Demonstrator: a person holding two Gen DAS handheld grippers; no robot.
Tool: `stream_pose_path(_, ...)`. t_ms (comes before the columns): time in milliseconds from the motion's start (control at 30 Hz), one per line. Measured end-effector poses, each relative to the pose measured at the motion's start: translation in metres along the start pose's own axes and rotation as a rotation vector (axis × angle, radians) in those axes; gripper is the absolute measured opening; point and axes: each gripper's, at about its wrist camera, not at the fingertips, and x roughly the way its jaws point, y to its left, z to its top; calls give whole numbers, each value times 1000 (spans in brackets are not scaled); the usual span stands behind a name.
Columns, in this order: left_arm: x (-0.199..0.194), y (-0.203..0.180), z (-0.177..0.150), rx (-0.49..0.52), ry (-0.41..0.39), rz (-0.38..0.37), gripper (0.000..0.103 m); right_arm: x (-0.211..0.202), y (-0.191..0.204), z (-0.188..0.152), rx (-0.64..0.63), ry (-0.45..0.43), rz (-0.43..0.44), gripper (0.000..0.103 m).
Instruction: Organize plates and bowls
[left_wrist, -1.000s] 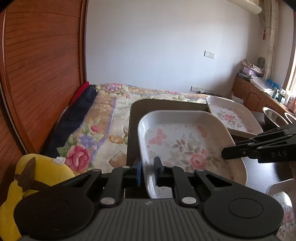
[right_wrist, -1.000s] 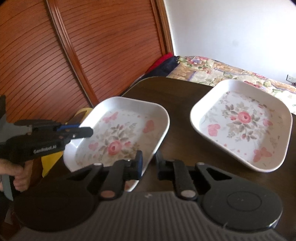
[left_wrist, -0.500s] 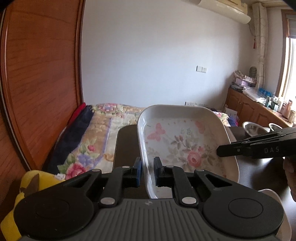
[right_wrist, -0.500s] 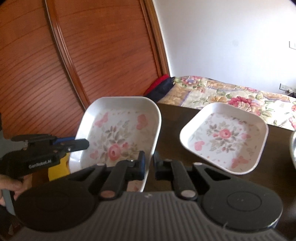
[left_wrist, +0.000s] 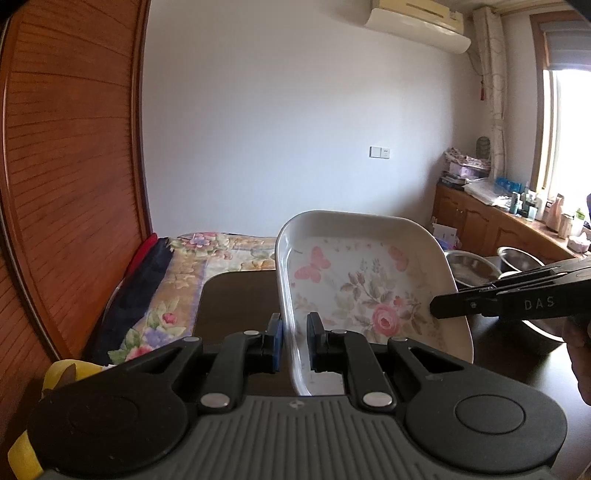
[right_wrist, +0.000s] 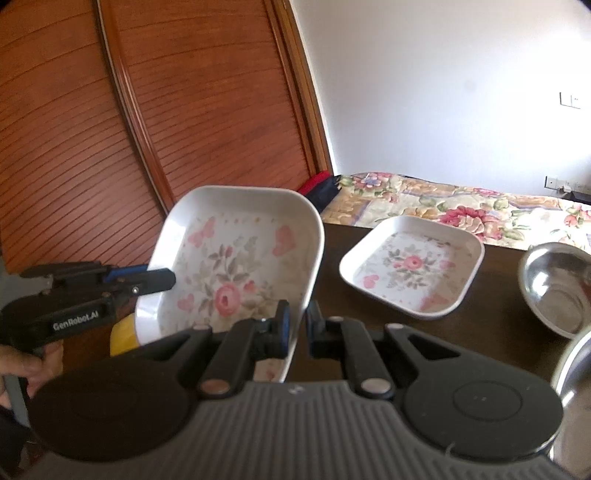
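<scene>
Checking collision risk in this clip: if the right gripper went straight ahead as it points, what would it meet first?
The right gripper already pinches the raised floral plate. Past its rim lies bare dark table; depth unclear.

Dark wooden desk (right_wrist: 491, 332). Beyond it, bed with floral quilt (right_wrist: 443, 201). Slatted wooden wardrobe doors (right_wrist: 166, 110) at left. Air conditioner (left_wrist: 417, 24) high on white wall; cluttered sideboard (left_wrist: 491, 221) under window.

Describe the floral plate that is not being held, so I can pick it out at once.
On the dark wooden table, beyond the right claw, a square white floral plate lies flat, left of a steel bowl. Unlike its lifted, tilted twin, nothing grips it.
</scene>
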Motion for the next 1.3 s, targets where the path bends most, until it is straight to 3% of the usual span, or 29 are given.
stream_pose_path(567,-37,-38,-34,-3,-19,-41,29,-54,-4,-47,10,-37,-2,11)
stream_pose_path(933,-37,-56,-58,4,11,-67,29,-73,-7,-81,25,-32,-30,11)
stream_pose_path(1300,-30,-61,-67,1,25,-83,29,-80,-10,-92,39,-27,-51,11)
